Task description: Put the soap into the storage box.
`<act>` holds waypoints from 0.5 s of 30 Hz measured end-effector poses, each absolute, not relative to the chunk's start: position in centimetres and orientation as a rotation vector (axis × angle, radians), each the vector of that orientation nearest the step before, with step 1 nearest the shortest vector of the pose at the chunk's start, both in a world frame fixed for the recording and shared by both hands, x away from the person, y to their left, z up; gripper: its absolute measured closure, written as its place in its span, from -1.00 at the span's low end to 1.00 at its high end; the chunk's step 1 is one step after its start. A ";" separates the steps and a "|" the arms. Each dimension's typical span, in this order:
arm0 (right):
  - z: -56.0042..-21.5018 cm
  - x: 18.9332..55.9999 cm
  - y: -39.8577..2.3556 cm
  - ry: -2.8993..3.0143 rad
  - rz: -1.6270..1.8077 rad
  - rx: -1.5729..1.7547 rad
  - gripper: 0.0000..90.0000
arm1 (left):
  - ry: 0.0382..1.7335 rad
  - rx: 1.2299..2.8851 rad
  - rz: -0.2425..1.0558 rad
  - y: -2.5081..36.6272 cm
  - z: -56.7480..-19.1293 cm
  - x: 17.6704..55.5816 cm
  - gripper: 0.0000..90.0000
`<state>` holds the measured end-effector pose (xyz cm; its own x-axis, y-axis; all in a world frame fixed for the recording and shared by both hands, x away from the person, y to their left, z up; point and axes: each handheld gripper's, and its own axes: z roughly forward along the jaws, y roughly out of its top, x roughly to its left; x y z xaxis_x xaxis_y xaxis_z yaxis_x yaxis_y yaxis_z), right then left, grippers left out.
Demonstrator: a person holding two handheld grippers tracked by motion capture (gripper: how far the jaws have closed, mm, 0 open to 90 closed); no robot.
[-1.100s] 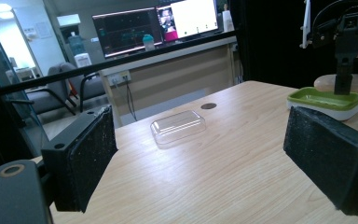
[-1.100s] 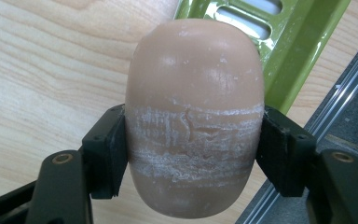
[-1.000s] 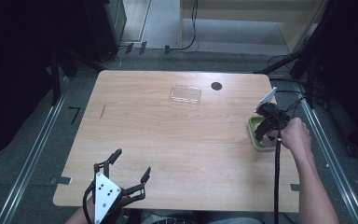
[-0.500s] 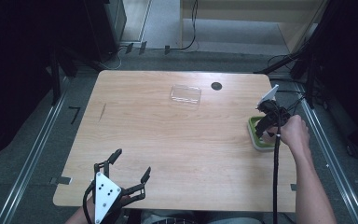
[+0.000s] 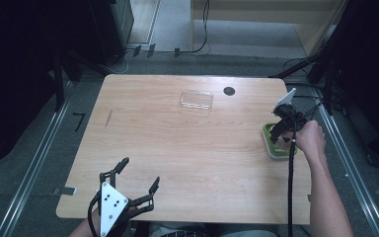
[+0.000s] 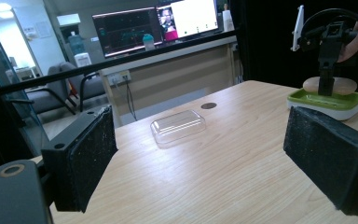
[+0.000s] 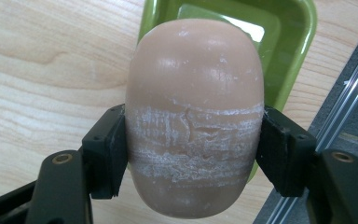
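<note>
A tan oval bar of soap (image 7: pixel 193 93) sits between the pads of my right gripper (image 7: pixel 193 149), which is shut on its scuffed sides. Beneath it lies a green soap dish (image 7: pixel 289 42) with a white base (image 5: pixel 275 150) near the table's right edge. In the left gripper view the soap (image 6: pixel 347 86) is level with the dish (image 6: pixel 326 100) rim, and I cannot tell whether it rests there. My right gripper (image 5: pixel 278 134) points down over the dish. My left gripper (image 5: pixel 140 170) hovers at the front left edge, jaws wide open and holding nothing (image 6: pixel 200 158).
A clear plastic lid (image 5: pixel 196 100) lies at the back middle of the wooden table, with a small black hole (image 5: pixel 229 91) in the tabletop just to its right. Metal rails run along both sides of the table. Desks and screens stand beyond the far edge.
</note>
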<state>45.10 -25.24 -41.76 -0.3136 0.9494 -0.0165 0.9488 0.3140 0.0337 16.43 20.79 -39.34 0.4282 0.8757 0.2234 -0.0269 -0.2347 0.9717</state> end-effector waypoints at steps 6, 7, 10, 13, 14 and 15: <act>-42.2 45.3 -25.6 2.496 0.053 1.858 -0.26 | 0.768 1.577 1.020 20.8 -39.3 16.4 -0.78; -42.3 45.4 -25.6 2.494 0.062 1.865 -0.26 | 0.767 1.577 1.020 20.8 -39.3 16.4 -0.78; -42.4 45.5 -25.7 2.474 0.078 1.881 -0.26 | 0.768 1.575 1.020 20.8 -39.3 16.4 -0.78; -42.6 45.5 -25.9 2.464 0.088 1.902 -0.26 | 0.767 1.575 1.019 20.8 -39.3 16.4 -0.78; -42.7 45.6 -25.9 2.461 0.091 1.908 -0.26 | 0.766 1.575 1.019 20.8 -39.3 16.4 -0.78; -42.8 45.6 -25.9 2.455 0.093 1.913 -0.26 | 0.767 1.574 1.019 20.8 -39.3 16.4 -0.78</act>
